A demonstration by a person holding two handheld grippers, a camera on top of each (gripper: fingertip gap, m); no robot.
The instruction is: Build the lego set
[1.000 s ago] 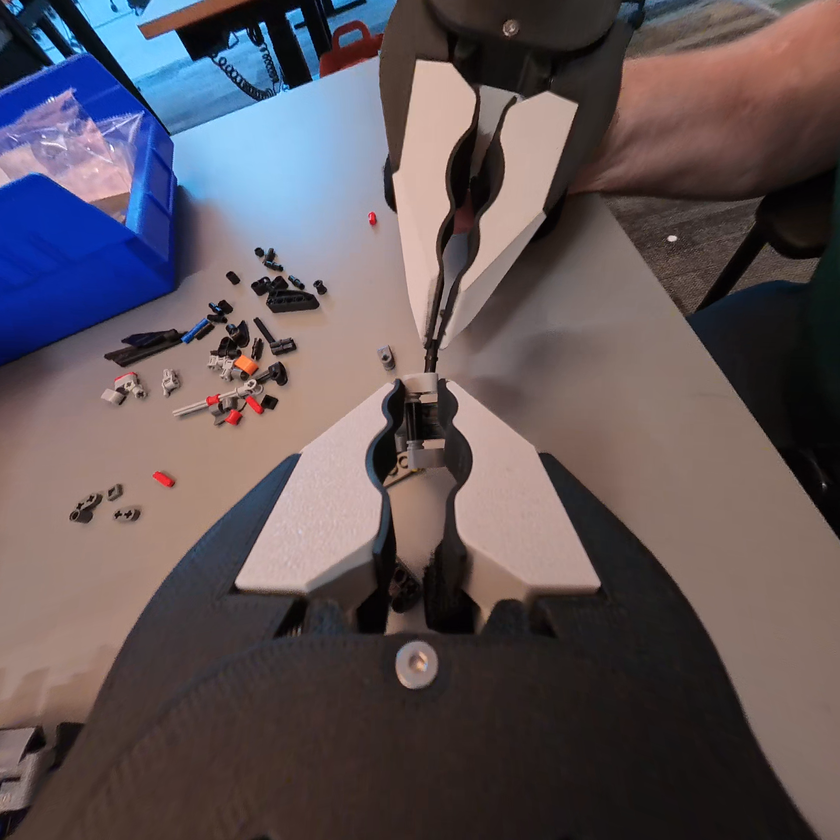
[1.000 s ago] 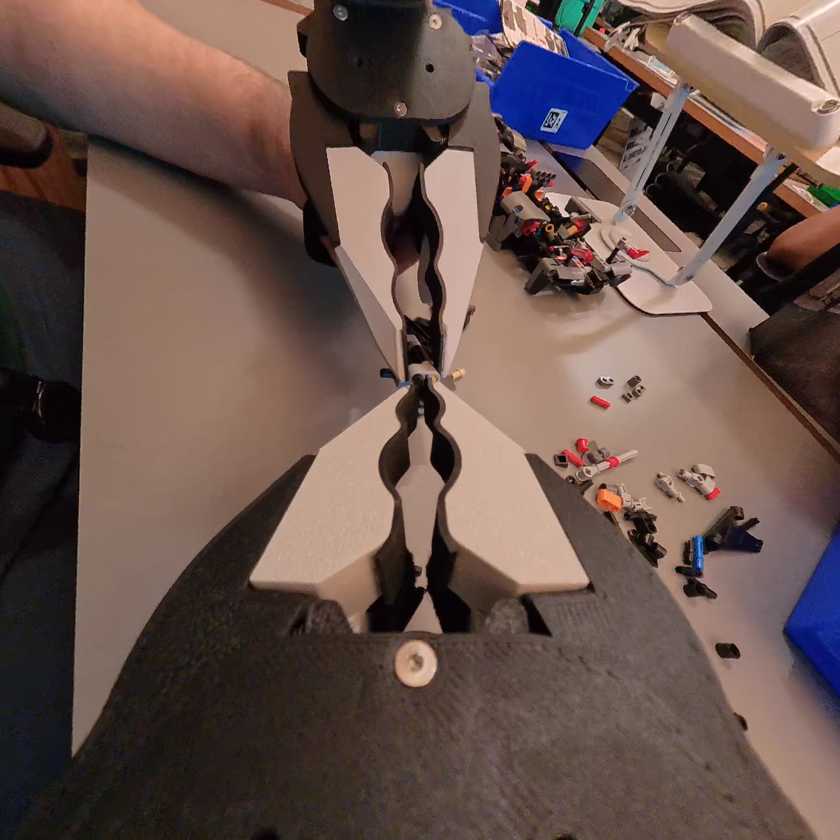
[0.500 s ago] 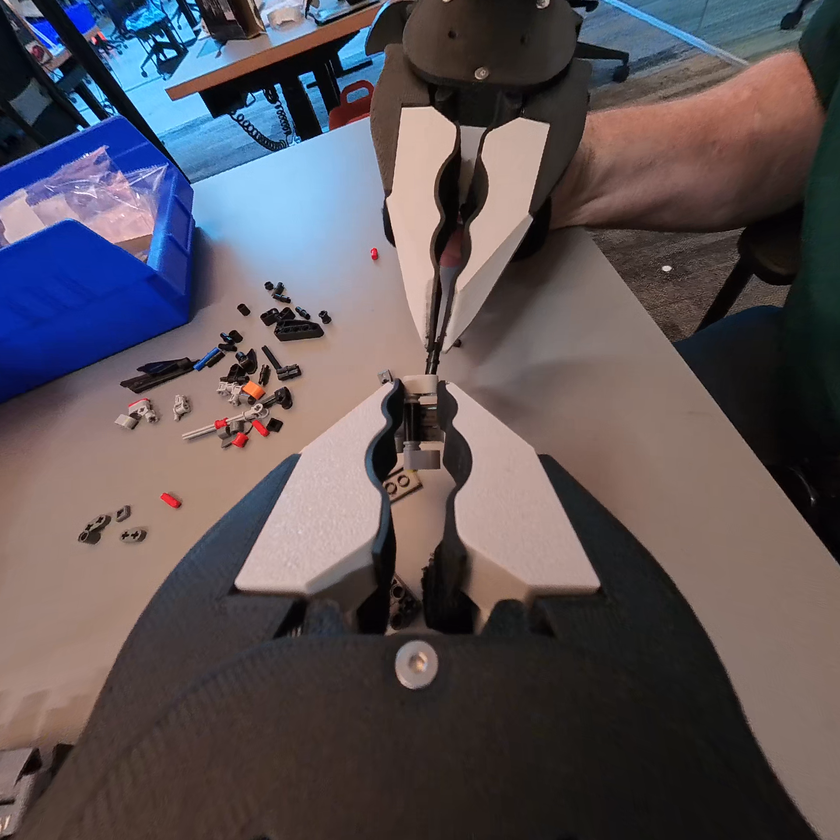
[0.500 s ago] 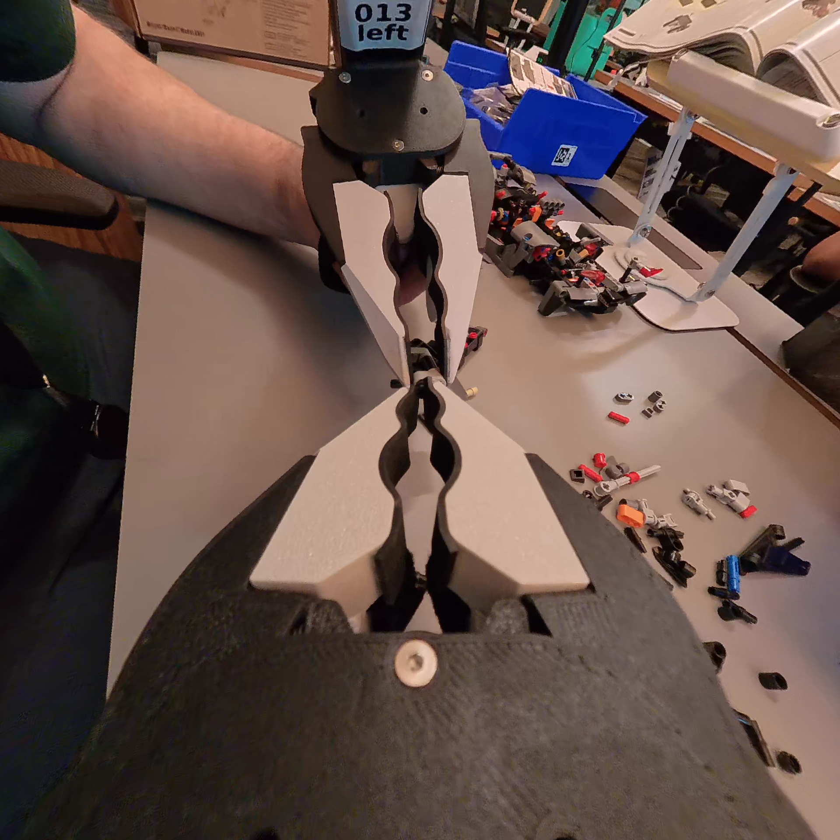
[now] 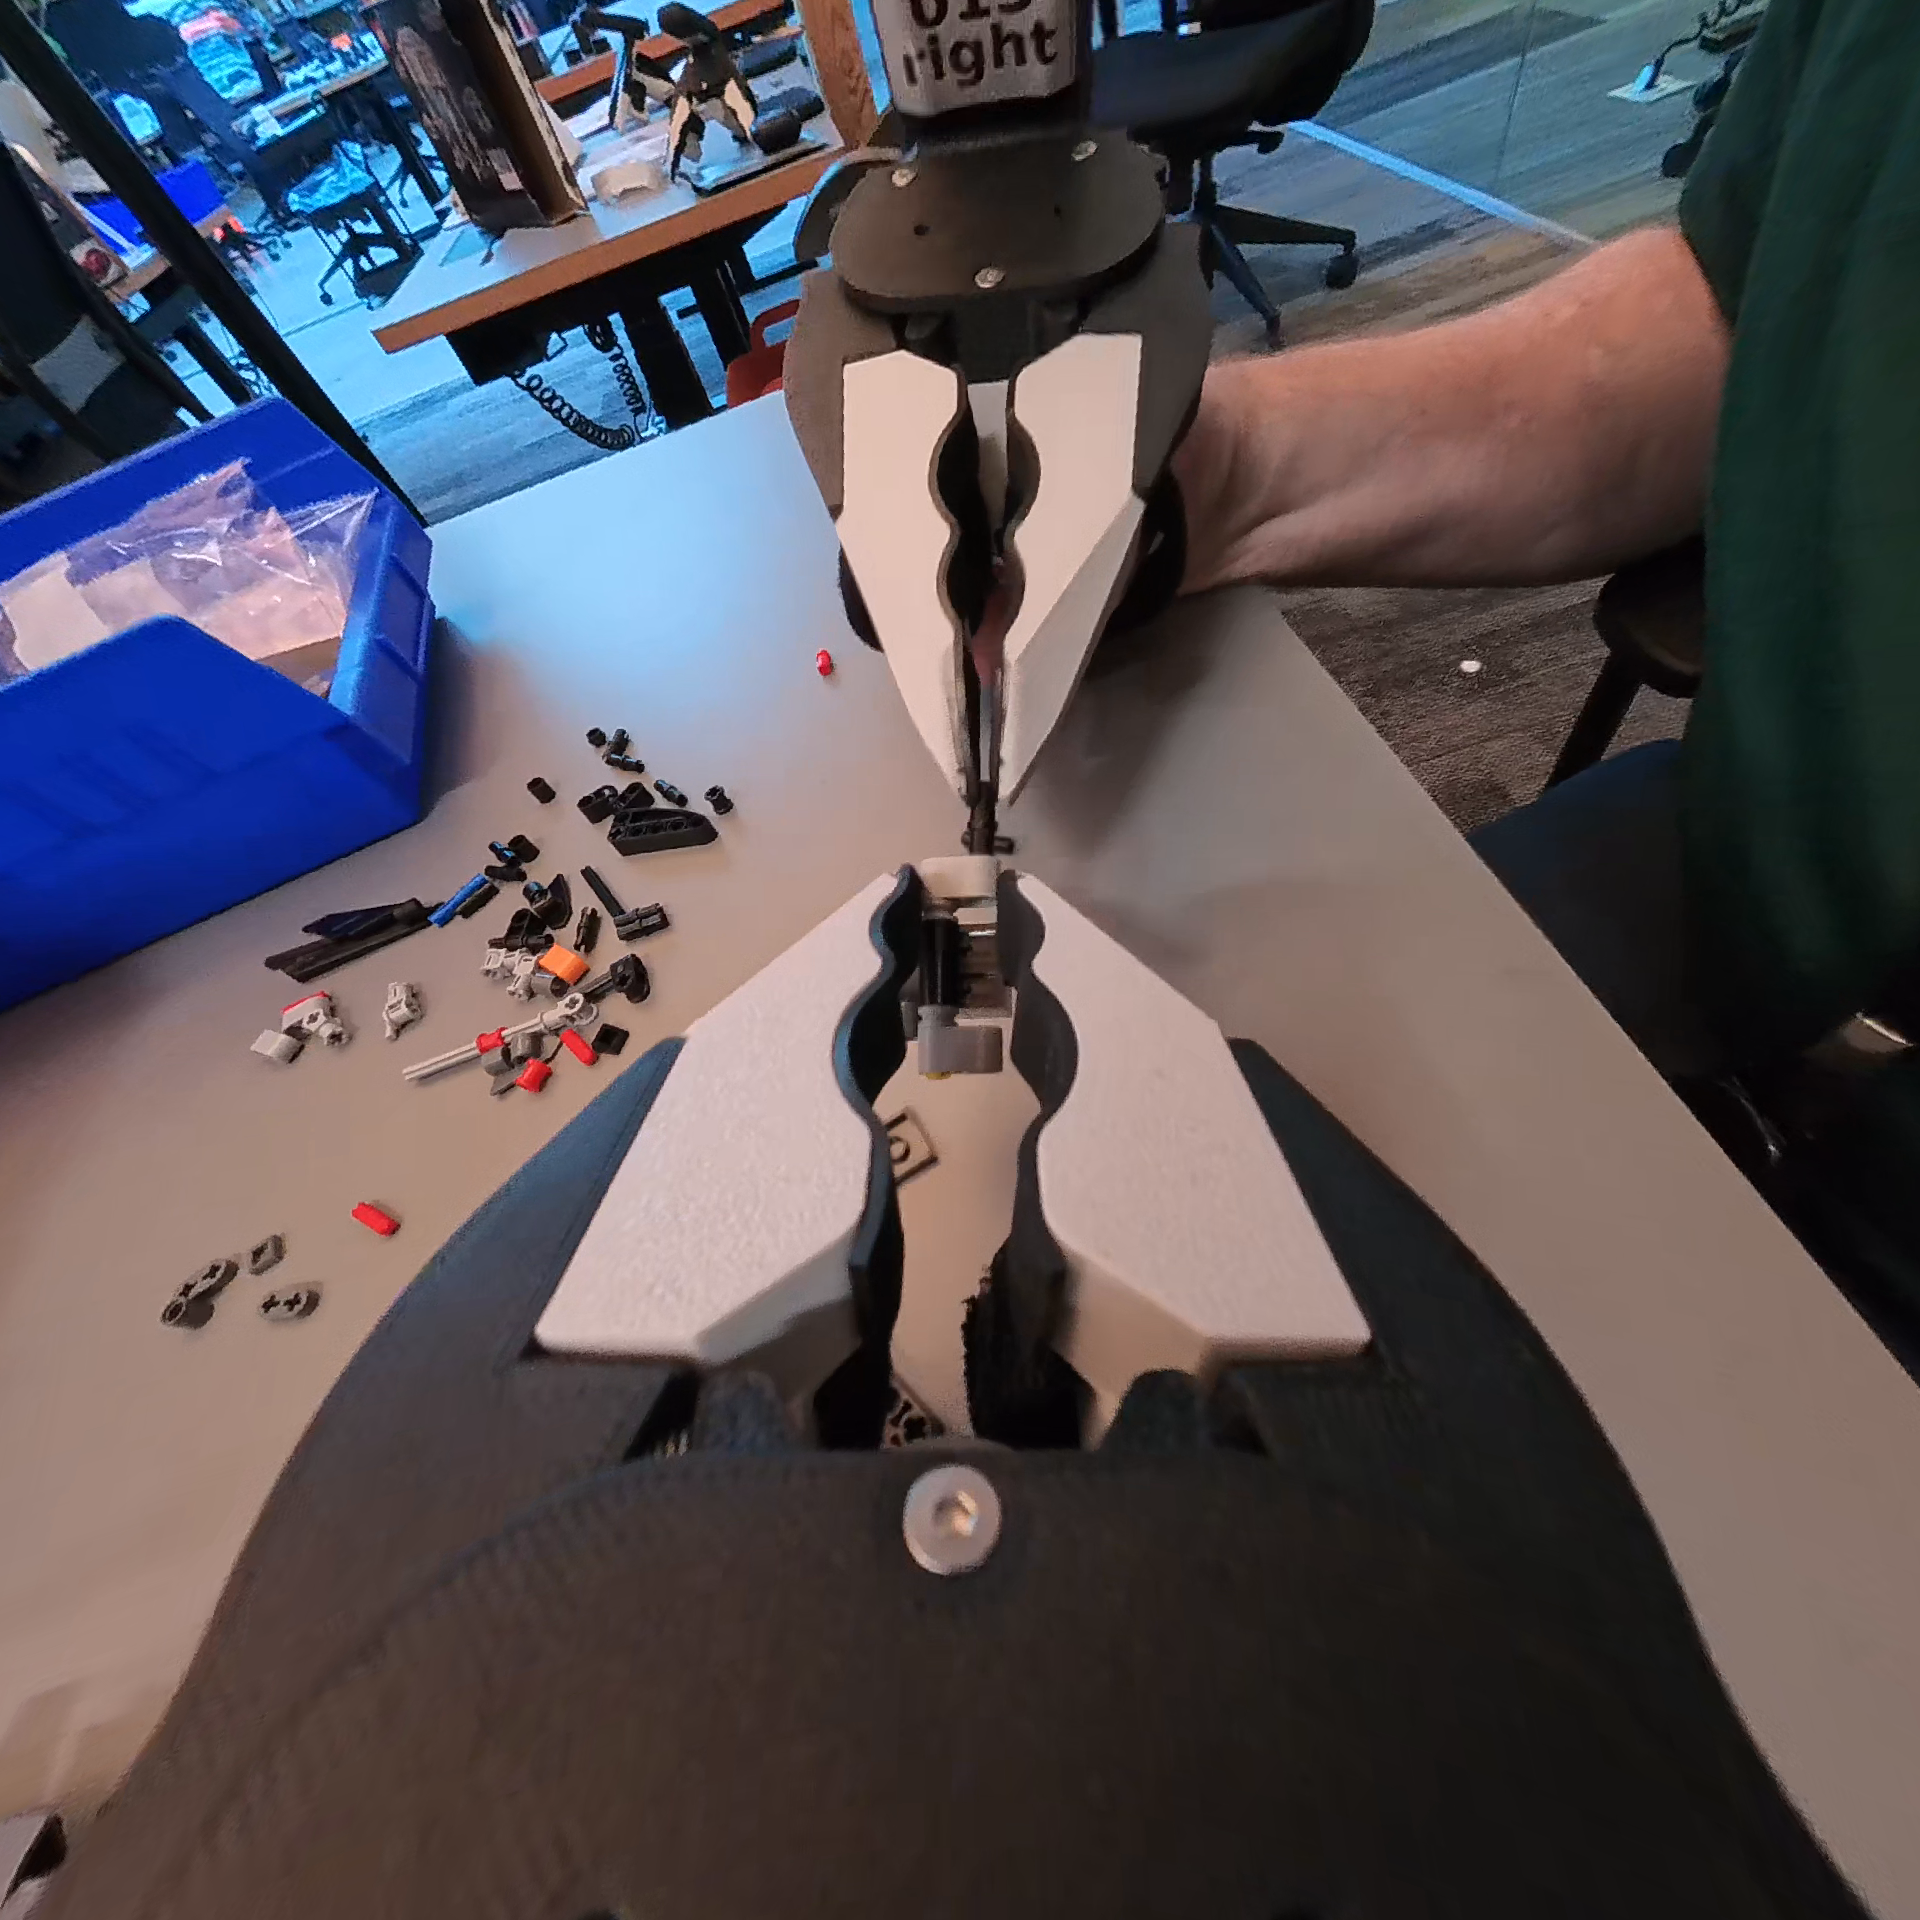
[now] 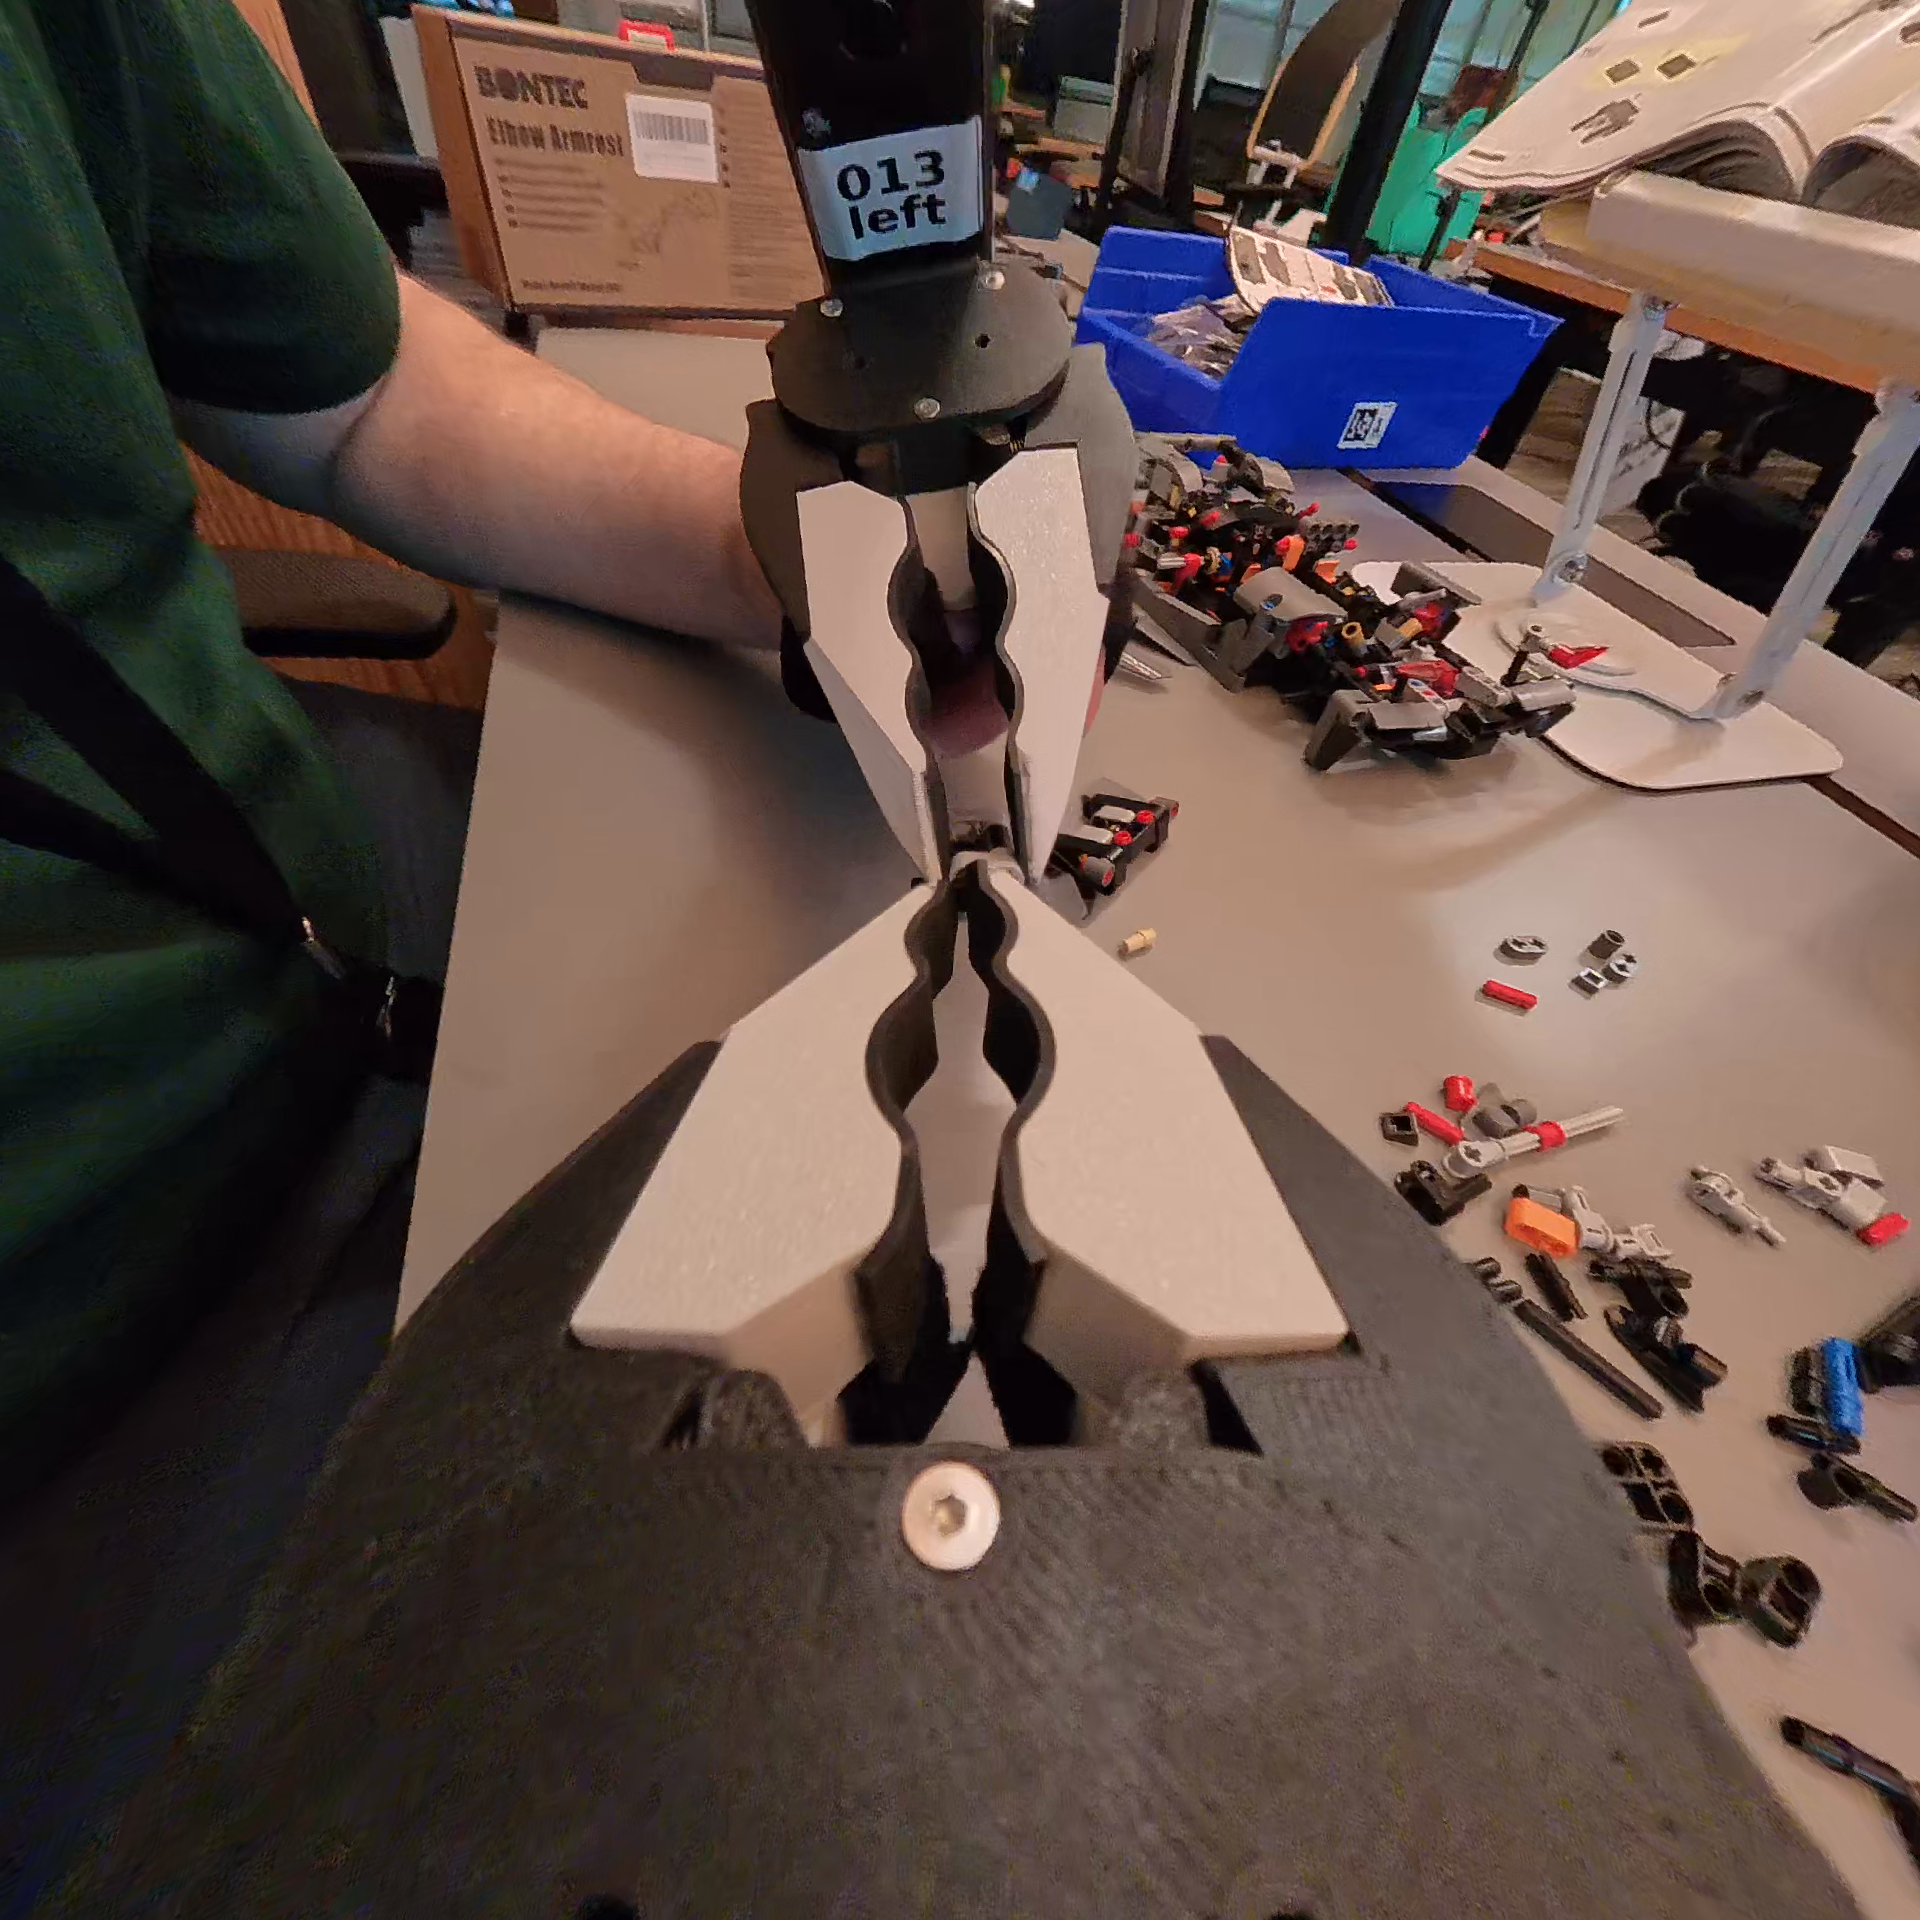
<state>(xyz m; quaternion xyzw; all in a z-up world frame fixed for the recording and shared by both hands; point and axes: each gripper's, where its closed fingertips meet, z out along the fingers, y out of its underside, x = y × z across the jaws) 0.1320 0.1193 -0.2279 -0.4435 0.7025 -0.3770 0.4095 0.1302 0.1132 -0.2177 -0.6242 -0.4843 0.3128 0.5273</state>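
In the left wrist view my left gripper [image 5: 958, 883] is shut on a small grey, white and black lego sub-assembly [image 5: 961, 966] and holds it above the grey table [image 5: 1195, 935]. My right gripper [image 5: 982, 795] faces it tip to tip and is shut on a thin black pin [image 5: 980, 828]. The pin's end sits right at the top of the sub-assembly. In the right wrist view my right gripper [image 6: 971, 896] meets the left gripper [image 6: 977, 836]. The pin is mostly hidden between the pads there.
Loose small lego parts [image 5: 540, 935] lie left of the grippers beside a blue bin [image 5: 208, 748]. The right wrist view shows a part-built lego car [image 6: 1340, 634], a small black and red assembly [image 6: 1117, 826], a tan pin [image 6: 1138, 940], blue bins [image 6: 1320, 364] and a book stand [image 6: 1683, 717]. Only a small space, under 4 cm, lies between the two pairs of fingers. The part-built lego car [image 6: 1340, 634] lies around 25 cm away from my left fingertips.
Both grippers have lifted and tilted up together, so more of the room shows behind them. They stay tip to tip, each still shut on its piece.
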